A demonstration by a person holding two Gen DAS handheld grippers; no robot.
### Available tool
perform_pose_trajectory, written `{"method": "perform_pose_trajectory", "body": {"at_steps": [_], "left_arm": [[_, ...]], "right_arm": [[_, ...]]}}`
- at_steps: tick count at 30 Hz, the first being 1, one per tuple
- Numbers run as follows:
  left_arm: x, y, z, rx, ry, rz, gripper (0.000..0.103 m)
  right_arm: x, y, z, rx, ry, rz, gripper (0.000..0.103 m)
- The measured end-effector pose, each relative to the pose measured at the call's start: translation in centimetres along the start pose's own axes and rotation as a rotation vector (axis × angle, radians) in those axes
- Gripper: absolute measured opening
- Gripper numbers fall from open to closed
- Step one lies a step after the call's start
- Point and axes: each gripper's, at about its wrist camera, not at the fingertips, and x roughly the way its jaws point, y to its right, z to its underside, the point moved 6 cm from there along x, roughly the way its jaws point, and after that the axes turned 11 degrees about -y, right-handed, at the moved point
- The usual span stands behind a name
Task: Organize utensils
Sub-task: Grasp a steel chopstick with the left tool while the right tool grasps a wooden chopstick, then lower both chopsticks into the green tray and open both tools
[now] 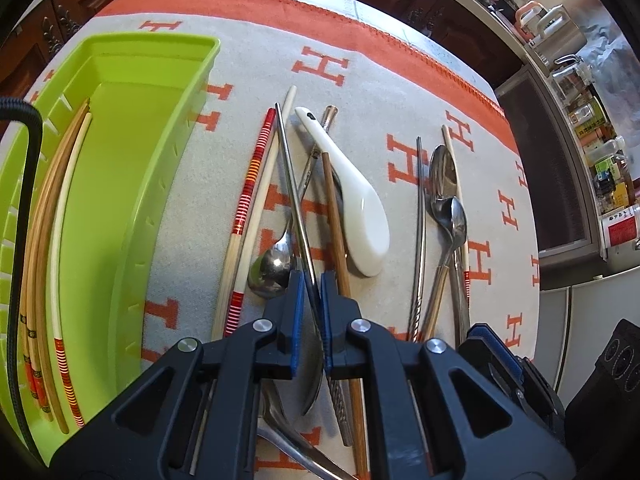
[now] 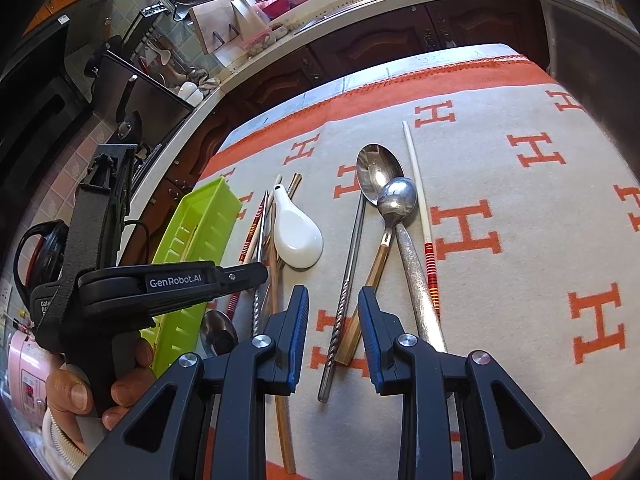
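The left gripper (image 1: 311, 280) is pinched shut on a metal chopstick (image 1: 289, 184) running toward 12 o'clock. At 9 o'clock the green tray (image 1: 132, 184) already holds a few chopsticks (image 1: 44, 216). The right gripper (image 2: 333, 300) hangs partly open and empty over a twisted metal chopstick (image 2: 348, 264). Most remains on the cloth (image 2: 520, 248): a white ceramic spoon (image 1: 356, 208) at 1 o'clock, steel spoons (image 2: 384, 184), more chopsticks. I judge the sorting barely begun.

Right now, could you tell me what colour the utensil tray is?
The tray is lime green, clearest in the left wrist view.
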Motion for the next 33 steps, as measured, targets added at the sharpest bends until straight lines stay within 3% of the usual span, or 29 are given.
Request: {"method": "perform_pose_trajectory", "body": {"at_steps": [10,18,27,33], "left_arm": [[0.2,-0.2,0.2,-0.024,-0.026,0.021,0.006],[-0.7,-0.9,0.2,-0.034,0.008,0.024,0.003],[-6.7,-1.6,1.9,0.035,0.091,0.034,0.003],[-12.0,-3.6,3.2,0.050,0.171,0.024,0.003]], "right_arm": [[0.3,-0.3,0.0,-0.003,-0.007,-0.010,0.027],[0.6,-0.8,0.2,-0.022,-0.030,-0.025,0.027],[4.1,-4.3,0.6,-0.135,-0.119,-0.020,0.027],[7.2,-6.0,1.0,-0.193,-0.177,0.059,0.014]]}}
